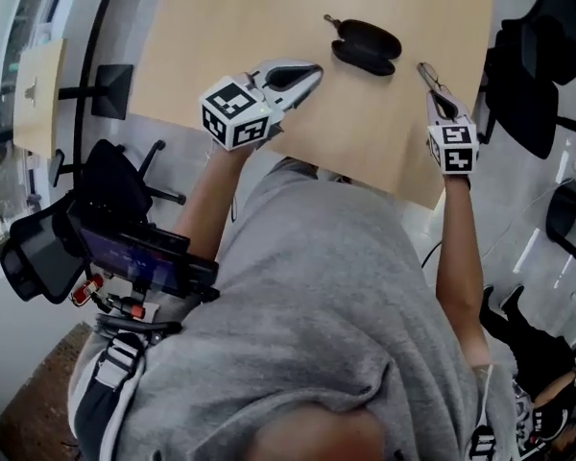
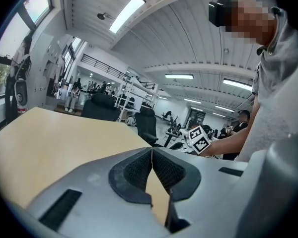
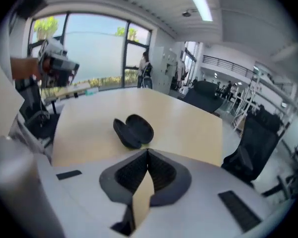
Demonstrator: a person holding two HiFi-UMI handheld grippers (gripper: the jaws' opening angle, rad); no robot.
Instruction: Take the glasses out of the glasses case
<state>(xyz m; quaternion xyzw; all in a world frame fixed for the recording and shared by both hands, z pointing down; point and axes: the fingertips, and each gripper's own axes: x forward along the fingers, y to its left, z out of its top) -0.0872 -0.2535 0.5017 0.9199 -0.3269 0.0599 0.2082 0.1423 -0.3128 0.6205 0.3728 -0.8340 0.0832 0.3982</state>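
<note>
A black glasses case (image 1: 367,44) lies on the light wooden table (image 1: 221,36), toward its far side. In the right gripper view the case (image 3: 133,131) stands open like a shell; I cannot make out glasses in it. A thin dark piece (image 1: 331,20) pokes out at its left end. My left gripper (image 1: 307,73) hovers left of the case, jaws shut with nothing between them (image 2: 152,150). My right gripper (image 1: 424,68) sits right of the case near the table's right edge, also shut and holding nothing (image 3: 148,152).
The table's near edge runs diagonally just past both grippers. Black office chairs stand at the right (image 1: 533,94) and at the left (image 1: 115,176) of the table. More chairs and gym equipment fill the room behind (image 2: 149,123).
</note>
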